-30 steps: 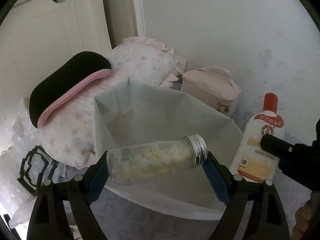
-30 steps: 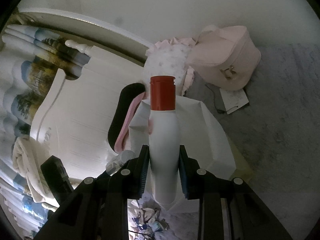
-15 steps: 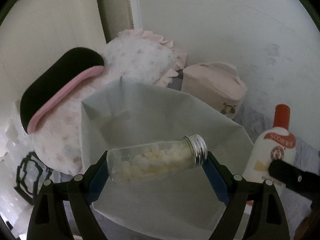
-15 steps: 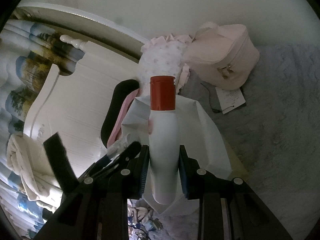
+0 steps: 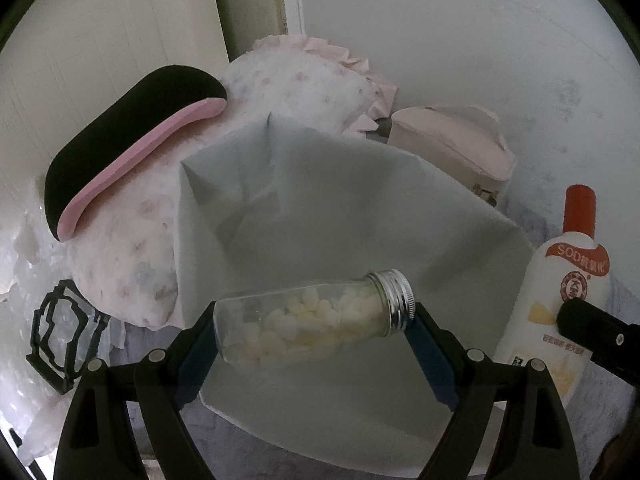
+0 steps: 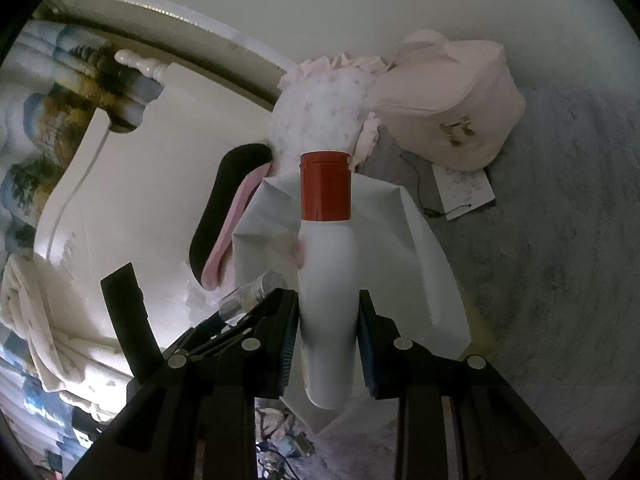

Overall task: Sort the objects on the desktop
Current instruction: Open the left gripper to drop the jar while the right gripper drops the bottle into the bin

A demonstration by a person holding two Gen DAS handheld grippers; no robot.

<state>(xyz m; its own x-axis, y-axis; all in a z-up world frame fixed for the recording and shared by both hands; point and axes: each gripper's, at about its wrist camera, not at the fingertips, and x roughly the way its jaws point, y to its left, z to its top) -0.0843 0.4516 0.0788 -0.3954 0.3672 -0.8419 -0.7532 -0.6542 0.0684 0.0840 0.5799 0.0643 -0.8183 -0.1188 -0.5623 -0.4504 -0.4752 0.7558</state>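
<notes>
My left gripper [image 5: 312, 332] is shut on a clear glass jar [image 5: 304, 322] with a silver screw cap and pale lumps inside. It holds the jar sideways over the open mouth of a pale grey fabric bin [image 5: 320, 208]. My right gripper [image 6: 328, 328] is shut on a white lotion bottle [image 6: 327, 300] with a red cap, held upright beside the bin [image 6: 420, 264]. The bottle also shows in the left wrist view [image 5: 560, 304], right of the bin. The jar shows in the right wrist view [image 6: 250, 292] at the left.
A black and pink eye mask [image 5: 120, 152] lies on a floral ruffled cushion [image 5: 288, 80] behind the bin. A pink zip case [image 5: 452, 144] stands at the back right, with a paper tag [image 6: 464, 188] beside it. A black frame [image 5: 56, 340] lies at the left.
My left gripper has moved forward with the jar, so the bin's mouth now lies under it. The right gripper with the bottle has come closer to the bin.
</notes>
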